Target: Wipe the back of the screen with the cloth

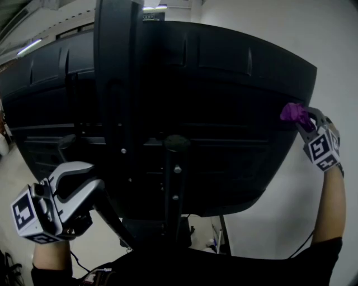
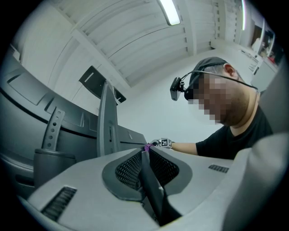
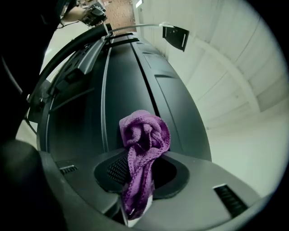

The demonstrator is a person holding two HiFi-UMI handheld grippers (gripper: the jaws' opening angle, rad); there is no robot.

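- Left gripper (image 1: 89, 179): nearest the camera, low beside the stand (image 1: 114, 84); jaws drawn together, nothing identifiable held.
- Right gripper (image 1: 305, 124): jaws clamped on the bunched purple cloth (image 1: 293, 113), which sits at the right edge of the screen (image 1: 224, 100) back.
- Progress, as judged: wiping is under way, and most of the panel apparently remains.
- Obscured: no wiped trace is discernible on the dark casing, and the left end is cropped.

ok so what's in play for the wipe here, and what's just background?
In play: screen back, purple cloth, right claw shut on it, left claw shut on a dark strut.
Background: ceiling light, dark panel near the ceiling.
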